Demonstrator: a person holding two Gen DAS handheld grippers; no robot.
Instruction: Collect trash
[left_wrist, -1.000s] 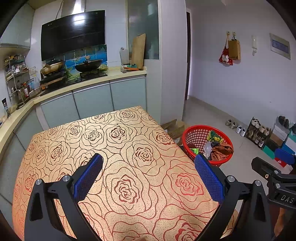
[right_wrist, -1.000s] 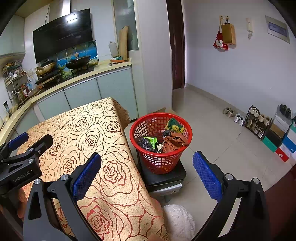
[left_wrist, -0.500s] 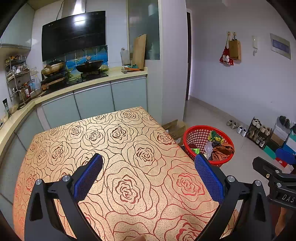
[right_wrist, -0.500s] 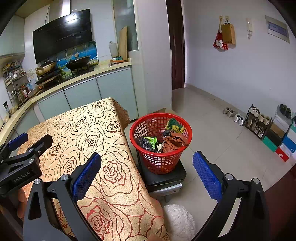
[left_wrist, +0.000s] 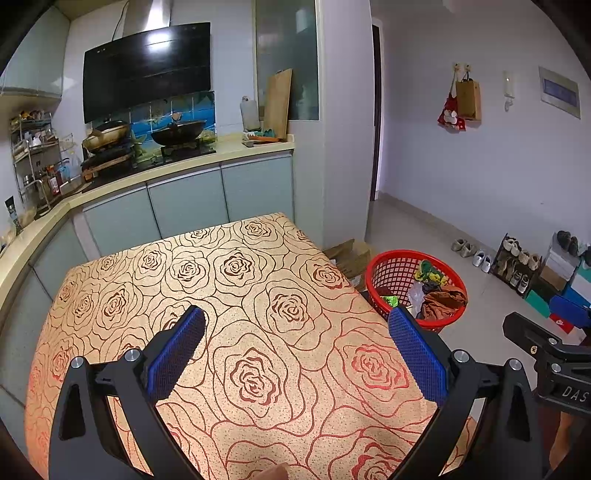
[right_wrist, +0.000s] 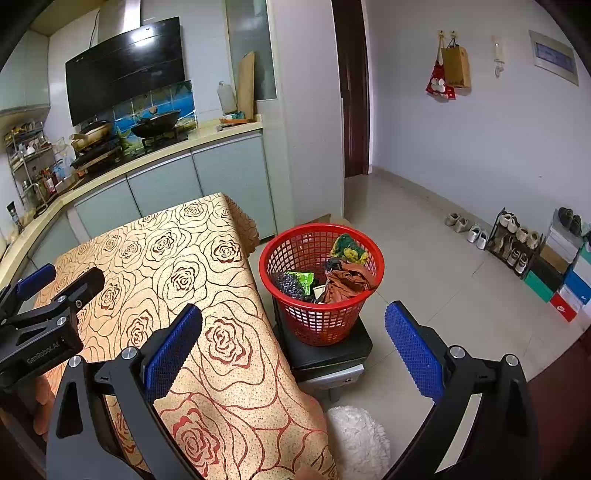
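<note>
While both hover above the counter:
Left gripper (left_wrist: 295, 350): blue ribbed fingers (left_wrist: 175, 354) released.
Right gripper (right_wrist: 293, 350): released; round red plastic mesh basket (right_wrist: 317, 314) of crumpled trash ahead.

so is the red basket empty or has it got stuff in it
Not empty: the red basket holds a brown bag, a green wrapper and other scraps, filling it only partway.

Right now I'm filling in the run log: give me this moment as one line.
left gripper: open, empty, over table | right gripper: open, empty | red basket: holds trash, on stool

Red basket (right_wrist: 320, 295) of trash (right_wrist: 345, 282) beside rose-patterned table (right_wrist: 177, 273)
</note>
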